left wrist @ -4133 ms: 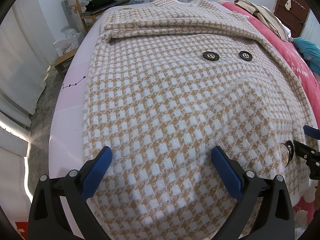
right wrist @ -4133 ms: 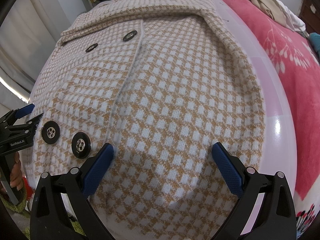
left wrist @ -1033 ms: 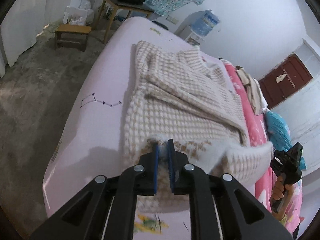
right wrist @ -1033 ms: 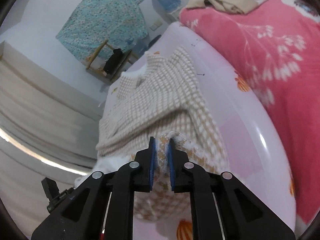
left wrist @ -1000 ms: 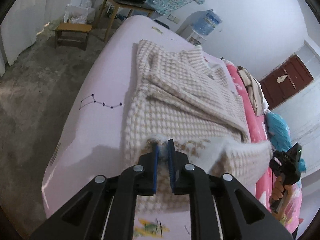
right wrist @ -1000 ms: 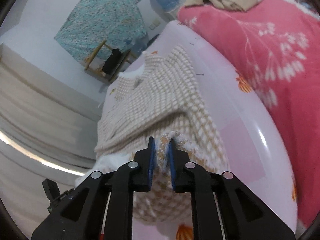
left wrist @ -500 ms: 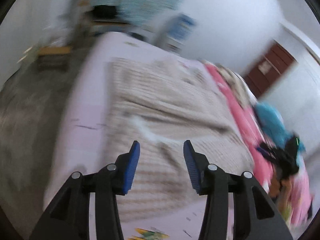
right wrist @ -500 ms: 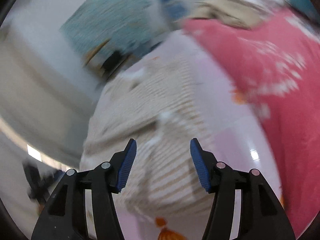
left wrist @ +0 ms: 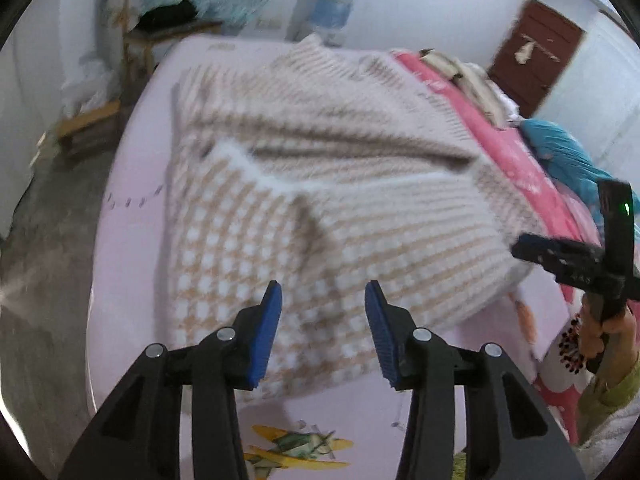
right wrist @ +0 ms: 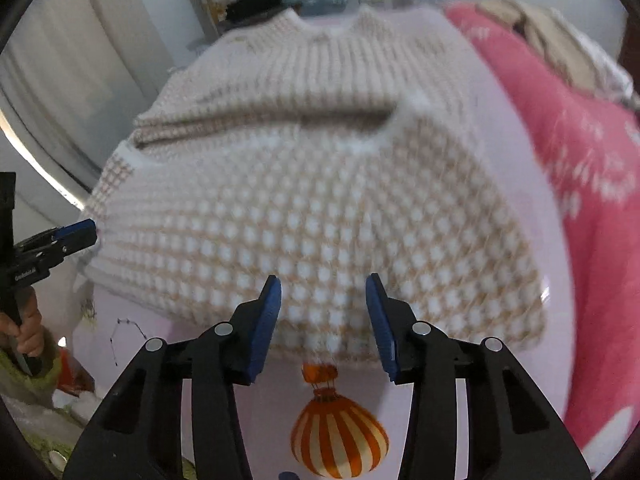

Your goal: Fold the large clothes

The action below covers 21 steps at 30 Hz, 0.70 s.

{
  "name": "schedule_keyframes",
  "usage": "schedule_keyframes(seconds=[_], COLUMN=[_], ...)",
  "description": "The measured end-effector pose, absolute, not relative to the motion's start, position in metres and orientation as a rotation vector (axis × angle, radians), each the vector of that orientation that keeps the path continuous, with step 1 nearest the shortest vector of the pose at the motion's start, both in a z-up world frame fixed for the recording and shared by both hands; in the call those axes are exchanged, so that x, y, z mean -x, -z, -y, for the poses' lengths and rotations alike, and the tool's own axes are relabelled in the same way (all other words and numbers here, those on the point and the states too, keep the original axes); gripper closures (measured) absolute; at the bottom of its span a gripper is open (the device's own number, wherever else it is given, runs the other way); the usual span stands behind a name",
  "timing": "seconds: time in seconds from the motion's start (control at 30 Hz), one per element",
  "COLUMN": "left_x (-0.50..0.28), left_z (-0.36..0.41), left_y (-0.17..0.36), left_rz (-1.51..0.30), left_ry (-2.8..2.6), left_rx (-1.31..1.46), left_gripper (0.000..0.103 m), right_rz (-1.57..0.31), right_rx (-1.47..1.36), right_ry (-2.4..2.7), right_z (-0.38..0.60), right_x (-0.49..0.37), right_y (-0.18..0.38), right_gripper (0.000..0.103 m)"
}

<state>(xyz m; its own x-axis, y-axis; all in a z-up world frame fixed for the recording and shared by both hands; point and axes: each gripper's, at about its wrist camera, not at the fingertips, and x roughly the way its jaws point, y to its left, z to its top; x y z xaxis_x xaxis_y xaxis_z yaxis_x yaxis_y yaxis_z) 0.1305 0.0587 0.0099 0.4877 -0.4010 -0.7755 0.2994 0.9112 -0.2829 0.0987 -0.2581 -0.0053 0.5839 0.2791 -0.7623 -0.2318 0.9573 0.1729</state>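
Note:
The tan-and-white houndstooth coat [left wrist: 320,184] lies on the pink sheet [left wrist: 128,240], its lower half folded up over the upper half, with the white-edged hem across the middle. My left gripper [left wrist: 322,292] hovers open over the near folded edge, with nothing between its fingers. In the right wrist view the coat [right wrist: 320,208] fills the centre, collar at the far end. My right gripper [right wrist: 323,284] is above the near fold with its jaws closing on nothing. Each view shows the other gripper at its side: the right gripper [left wrist: 536,250] and the left gripper [right wrist: 76,234].
A pink flowered blanket [right wrist: 580,160] with heaped clothes [left wrist: 460,72] covers the bed's right side. Beyond the bed stand a wooden chair [left wrist: 160,32], a low stool [left wrist: 88,124] and a water dispenser [left wrist: 332,4]. White curtains [right wrist: 60,80] hang on the left. A hand [left wrist: 608,336] holds the right gripper.
Both grippers were shut on the coat's hem; now they have let go and stand open. They pulled back toward the near edge and rolled, leaving the hem across the coat's middle.

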Motion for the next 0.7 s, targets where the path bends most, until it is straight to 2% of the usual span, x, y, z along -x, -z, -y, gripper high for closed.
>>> schedule_keyframes(seconds=[0.13, 0.27, 0.33, 0.7], left_x=[-0.131, -0.146, -0.153, -0.149], left_z=[-0.032, -0.008, -0.006, -0.014], left_y=[-0.021, 0.005, 0.023, 0.023], left_rz=[-0.922, -1.008, -1.076, -1.067], left_ry=[0.514, 0.473, 0.434, 0.432], left_rx=[0.110, 0.059, 0.072, 0.101], left_gripper=[0.061, 0.061, 0.061, 0.061], right_rz=[-0.824, -0.904, -0.897, -0.900], right_rx=[-0.045, -0.079, -0.141, -0.168], right_ry=[-0.366, -0.381, -0.390, -0.396], right_z=[0.226, 0.208, 0.213, 0.221], right_x=[-0.106, -0.133, -0.137, -0.130], right_y=[-0.005, 0.036, 0.037, 0.033], right_gripper=[0.063, 0.061, 0.061, 0.058])
